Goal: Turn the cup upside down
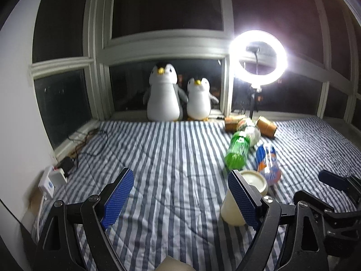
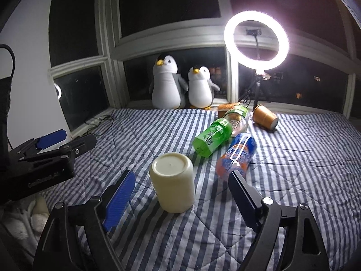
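A cream cup (image 2: 172, 181) stands upside down on the striped blanket (image 2: 293, 169), its flat base up. My right gripper (image 2: 180, 187) is open, its fingers either side of the cup and apart from it. In the left wrist view the cup (image 1: 246, 194) sits just behind my right-hand finger, partly hidden by it. My left gripper (image 1: 180, 185) is open and empty over bare blanket, left of the cup. The left gripper also shows at the left edge of the right wrist view (image 2: 52, 142).
A green bottle (image 2: 213, 140) and a blue-orange bottle (image 2: 237, 155) lie beyond the cup. Two brown cups (image 2: 265, 117) lie near a ring light (image 2: 256, 40) on a stand. Two plush penguins (image 2: 169, 83) stand at the window. A power strip and cables (image 1: 54, 178) lie at left.
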Action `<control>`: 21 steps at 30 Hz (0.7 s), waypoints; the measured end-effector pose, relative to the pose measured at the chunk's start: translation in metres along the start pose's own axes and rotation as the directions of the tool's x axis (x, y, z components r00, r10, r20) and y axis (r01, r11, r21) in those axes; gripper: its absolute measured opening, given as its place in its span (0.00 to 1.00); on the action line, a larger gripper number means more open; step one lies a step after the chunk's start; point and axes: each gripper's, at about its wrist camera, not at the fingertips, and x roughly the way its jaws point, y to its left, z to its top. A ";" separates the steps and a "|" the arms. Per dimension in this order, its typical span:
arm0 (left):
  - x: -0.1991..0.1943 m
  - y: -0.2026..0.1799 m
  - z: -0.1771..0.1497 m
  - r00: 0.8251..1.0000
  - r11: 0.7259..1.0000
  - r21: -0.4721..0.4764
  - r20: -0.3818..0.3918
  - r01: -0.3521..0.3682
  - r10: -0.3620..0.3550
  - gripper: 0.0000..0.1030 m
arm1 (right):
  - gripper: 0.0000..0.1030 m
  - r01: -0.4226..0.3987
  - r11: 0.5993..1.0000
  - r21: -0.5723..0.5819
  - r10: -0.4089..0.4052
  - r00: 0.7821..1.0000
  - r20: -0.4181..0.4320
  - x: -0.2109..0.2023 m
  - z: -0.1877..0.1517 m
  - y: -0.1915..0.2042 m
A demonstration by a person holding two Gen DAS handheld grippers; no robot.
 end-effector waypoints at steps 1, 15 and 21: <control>-0.002 -0.001 0.001 1.000 1.000 0.000 0.016 -0.001 0.001 0.87 | 0.80 0.006 1.000 0.004 -0.006 1.000 0.012 -0.004 0.001 -0.001; -0.041 -0.003 0.008 0.989 1.000 -0.008 0.148 0.013 -0.011 0.98 | 0.95 0.068 0.995 0.074 -0.079 0.984 0.161 -0.040 0.005 -0.006; -0.047 -0.003 0.007 0.989 1.000 -0.003 0.146 0.013 -0.012 0.99 | 0.95 0.075 0.993 0.092 -0.090 0.981 0.171 -0.042 0.004 -0.009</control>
